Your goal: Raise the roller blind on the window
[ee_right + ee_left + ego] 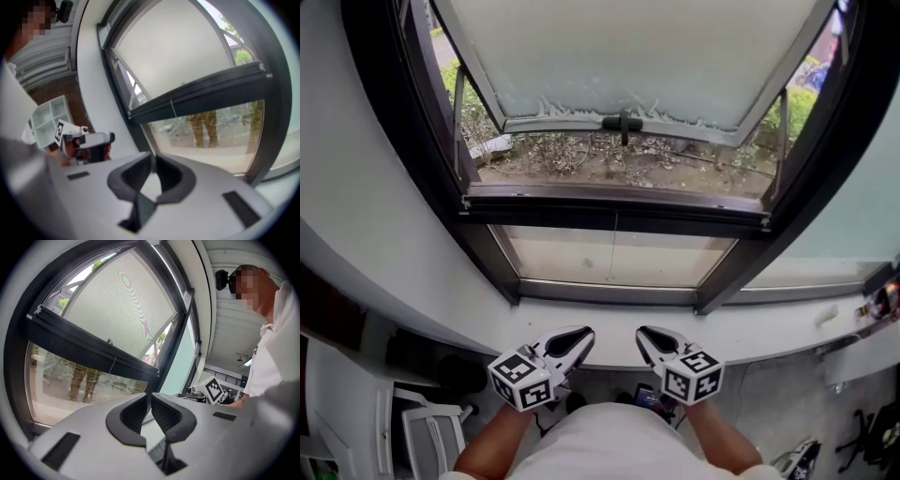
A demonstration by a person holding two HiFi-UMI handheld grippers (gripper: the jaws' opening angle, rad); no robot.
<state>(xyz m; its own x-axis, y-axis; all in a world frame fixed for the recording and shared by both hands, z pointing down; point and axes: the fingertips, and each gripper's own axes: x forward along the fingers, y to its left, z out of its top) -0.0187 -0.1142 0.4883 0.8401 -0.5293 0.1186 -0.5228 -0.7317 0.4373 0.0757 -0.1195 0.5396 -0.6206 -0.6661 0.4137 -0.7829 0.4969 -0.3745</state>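
Left gripper (pixel 578 336) and right gripper (pixel 649 336) have their smooth grey curved jaws closed, empty, near the white sill (pixel 769 337). A pale fine-mesh blind (pixel 637 56) covers the upper pane.

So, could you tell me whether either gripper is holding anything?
No, the left gripper and right gripper both hang empty, jaws together.

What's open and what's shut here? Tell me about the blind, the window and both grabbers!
Blind: down, covering the top pane.
Top window: tilted open outward at the bottom.
Left gripper: shut, empty.
Right gripper: shut, empty.
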